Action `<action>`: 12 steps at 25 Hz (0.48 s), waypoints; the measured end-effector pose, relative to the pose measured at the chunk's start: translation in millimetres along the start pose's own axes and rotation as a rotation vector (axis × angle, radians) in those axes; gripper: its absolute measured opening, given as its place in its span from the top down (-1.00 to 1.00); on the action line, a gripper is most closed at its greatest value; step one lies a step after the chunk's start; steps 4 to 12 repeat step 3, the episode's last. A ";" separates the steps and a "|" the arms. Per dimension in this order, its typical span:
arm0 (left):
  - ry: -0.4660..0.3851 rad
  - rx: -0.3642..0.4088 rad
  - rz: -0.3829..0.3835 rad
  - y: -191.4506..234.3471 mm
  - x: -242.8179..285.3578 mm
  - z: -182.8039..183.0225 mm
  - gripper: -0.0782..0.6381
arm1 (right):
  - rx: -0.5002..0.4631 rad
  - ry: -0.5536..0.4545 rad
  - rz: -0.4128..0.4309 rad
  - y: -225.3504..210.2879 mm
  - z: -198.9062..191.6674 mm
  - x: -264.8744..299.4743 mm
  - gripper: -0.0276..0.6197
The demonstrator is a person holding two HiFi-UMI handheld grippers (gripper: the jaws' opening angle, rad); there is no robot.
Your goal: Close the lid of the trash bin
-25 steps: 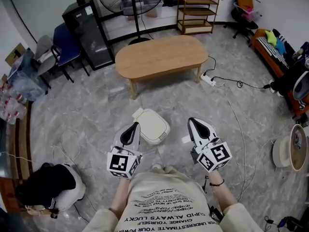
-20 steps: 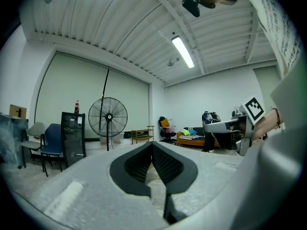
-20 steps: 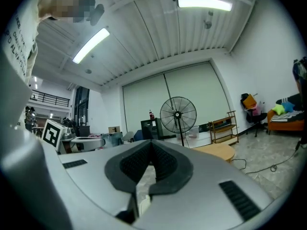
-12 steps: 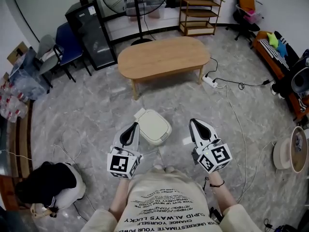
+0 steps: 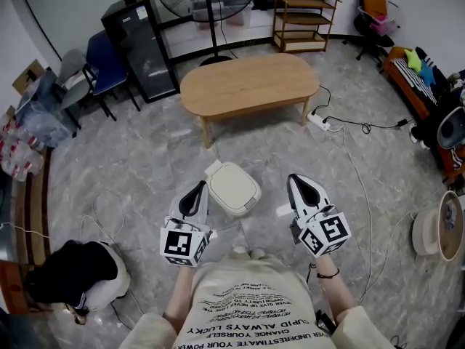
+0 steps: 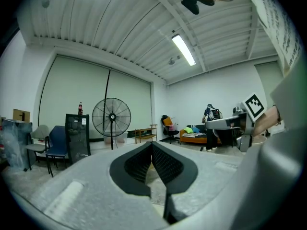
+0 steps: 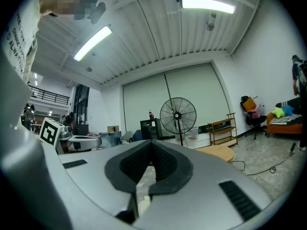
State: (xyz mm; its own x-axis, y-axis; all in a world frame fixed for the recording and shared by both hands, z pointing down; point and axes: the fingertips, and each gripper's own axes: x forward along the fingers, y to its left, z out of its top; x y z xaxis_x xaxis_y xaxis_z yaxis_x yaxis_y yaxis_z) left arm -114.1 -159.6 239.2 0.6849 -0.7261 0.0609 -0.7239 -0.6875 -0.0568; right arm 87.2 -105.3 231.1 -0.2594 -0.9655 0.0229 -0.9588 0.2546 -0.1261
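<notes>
I have both sets of jaws pressed together with nothing in them, the left gripper (image 5: 200, 189) and the right gripper (image 5: 296, 184) pointing level. The bin (image 5: 234, 189) stands on the floor just ahead, between them and nearer the left. Its lid looks flat from above, though I can't tell if it's seated. I'd lower the left gripper with its jaws together and press straight down near the lid's free edge, so the bin doesn't skid.
</notes>
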 end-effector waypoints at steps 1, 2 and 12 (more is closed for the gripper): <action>0.001 -0.001 0.001 0.7 -0.2 -0.3 0.72 | -0.001 0.001 -0.001 0.1 0.2 0.7 0.90; 0.003 -0.002 0.002 1.4 -0.3 -0.6 0.72 | -0.002 0.001 -0.003 0.1 0.3 1.3 0.90; 0.004 -0.003 0.003 2.1 -0.4 -0.8 0.72 | -0.002 0.002 -0.004 0.0 0.4 2.0 0.90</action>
